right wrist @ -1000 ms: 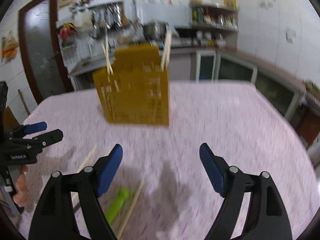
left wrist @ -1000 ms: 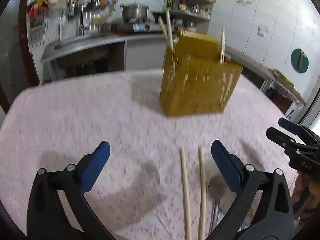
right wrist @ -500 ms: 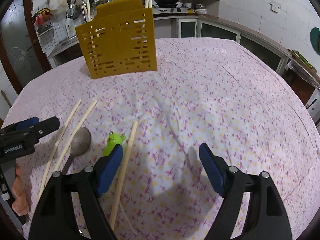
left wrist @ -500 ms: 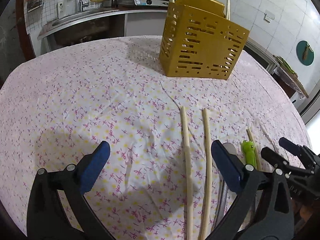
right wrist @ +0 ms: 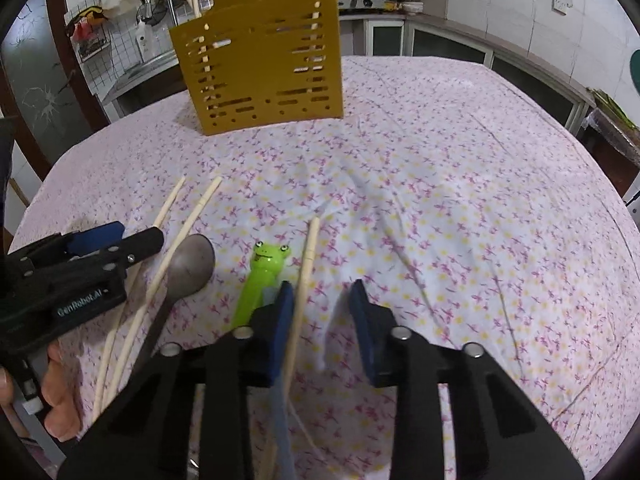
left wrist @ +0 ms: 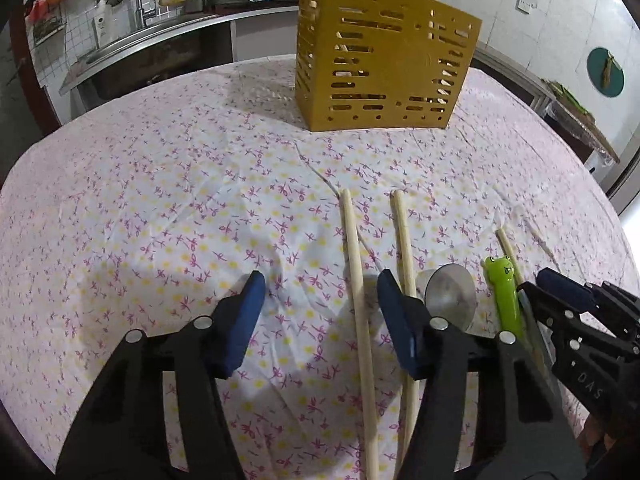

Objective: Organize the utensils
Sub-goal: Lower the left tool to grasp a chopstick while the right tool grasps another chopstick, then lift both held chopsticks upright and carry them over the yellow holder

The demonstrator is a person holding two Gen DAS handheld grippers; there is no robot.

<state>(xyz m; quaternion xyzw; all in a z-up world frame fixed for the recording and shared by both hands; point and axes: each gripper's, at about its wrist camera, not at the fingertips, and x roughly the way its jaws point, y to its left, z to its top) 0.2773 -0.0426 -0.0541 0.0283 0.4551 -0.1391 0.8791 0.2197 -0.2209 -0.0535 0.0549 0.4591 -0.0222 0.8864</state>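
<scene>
Kitchen; counter under a flowered cloth. Left hand-held gripper: jaws closing, one chopstick between them, not yet pinched. Right hand-held gripper: jaws closing, a chopstick against its left pad. Yellow holder stands beyond both. Only the right view shows a hand.

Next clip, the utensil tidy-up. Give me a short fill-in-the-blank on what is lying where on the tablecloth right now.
1. The slotted utensil holder standing on the tablecloth is ____ in colour.
2. The green handle ends in the head of a ____.
3. The metal spoon lies between the green handle and a pair of ____.
4. A single chopstick runs between the closing right tongs, near their ____ pad.

Missing words: yellow; frog; chopsticks; left
</scene>
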